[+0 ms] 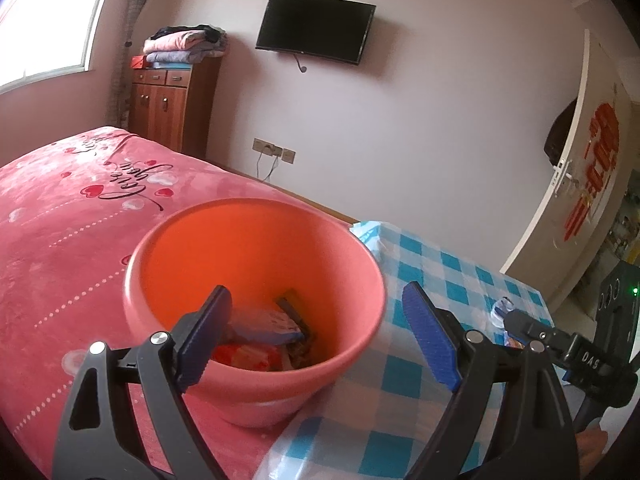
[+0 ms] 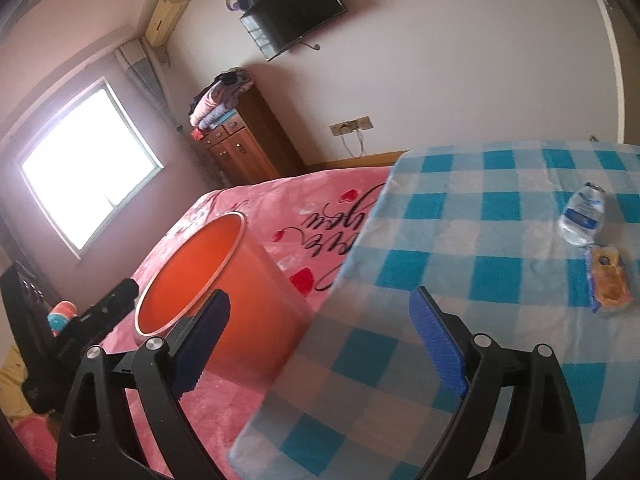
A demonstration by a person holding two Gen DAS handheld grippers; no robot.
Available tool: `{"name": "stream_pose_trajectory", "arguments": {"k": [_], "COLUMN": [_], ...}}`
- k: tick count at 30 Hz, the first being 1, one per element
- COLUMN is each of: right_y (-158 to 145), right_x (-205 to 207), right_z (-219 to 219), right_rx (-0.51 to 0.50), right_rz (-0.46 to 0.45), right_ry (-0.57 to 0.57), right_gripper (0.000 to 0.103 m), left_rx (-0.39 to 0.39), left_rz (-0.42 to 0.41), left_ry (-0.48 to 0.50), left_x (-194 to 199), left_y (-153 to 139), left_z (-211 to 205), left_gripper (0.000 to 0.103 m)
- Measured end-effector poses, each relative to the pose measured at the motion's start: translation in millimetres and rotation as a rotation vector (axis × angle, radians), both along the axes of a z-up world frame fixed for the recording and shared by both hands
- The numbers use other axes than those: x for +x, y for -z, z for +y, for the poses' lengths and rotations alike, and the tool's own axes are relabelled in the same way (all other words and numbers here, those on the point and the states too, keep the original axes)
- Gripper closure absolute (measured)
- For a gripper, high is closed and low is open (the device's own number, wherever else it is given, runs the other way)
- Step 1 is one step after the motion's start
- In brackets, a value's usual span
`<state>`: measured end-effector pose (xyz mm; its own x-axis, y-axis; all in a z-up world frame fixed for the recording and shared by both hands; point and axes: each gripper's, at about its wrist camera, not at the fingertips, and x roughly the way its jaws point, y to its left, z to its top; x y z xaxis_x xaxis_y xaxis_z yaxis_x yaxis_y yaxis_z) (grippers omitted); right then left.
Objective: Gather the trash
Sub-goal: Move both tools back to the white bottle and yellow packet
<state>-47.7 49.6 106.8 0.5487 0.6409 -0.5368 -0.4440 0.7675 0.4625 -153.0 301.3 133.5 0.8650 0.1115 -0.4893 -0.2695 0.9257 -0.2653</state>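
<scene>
An orange bin (image 1: 256, 280) stands on the pink bed, holding several wrappers (image 1: 264, 340). My left gripper (image 1: 320, 336) is open and empty, hovering just above the bin's near rim. The bin also shows in the right wrist view (image 2: 224, 280) at left. A crushed clear water bottle (image 2: 582, 216) and a yellow snack packet (image 2: 608, 284) lie on the blue checked cloth (image 2: 460, 240) at far right. My right gripper (image 2: 320, 344) is open and empty over the cloth's near edge, well short of both. The right gripper also shows in the left wrist view (image 1: 516, 320).
The pink bedspread (image 1: 60, 220) stretches left of the bin. A wooden cabinet (image 1: 172, 108) with folded clothes stands at the far wall under a wall television (image 1: 316, 28). A white door (image 1: 580, 184) is at right. A bright window (image 2: 88, 160) is at left.
</scene>
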Motion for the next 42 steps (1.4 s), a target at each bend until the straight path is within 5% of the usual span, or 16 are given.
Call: {"name": "stream_pose_trajectory", "arguments": {"k": [42], "right_y": [48], "right_x": [7], "right_z": [-137], "right_rx": [0.072], "right_rz": [0.01], "right_ry": [0.174], "right_gripper": [0.008], "left_rx": [0.137], "left_rz": [0.096], "left_ry": [0.184], "left_x": [44], "left_y": [18], "left_z": [-134], "left_gripper": [0.015]}}
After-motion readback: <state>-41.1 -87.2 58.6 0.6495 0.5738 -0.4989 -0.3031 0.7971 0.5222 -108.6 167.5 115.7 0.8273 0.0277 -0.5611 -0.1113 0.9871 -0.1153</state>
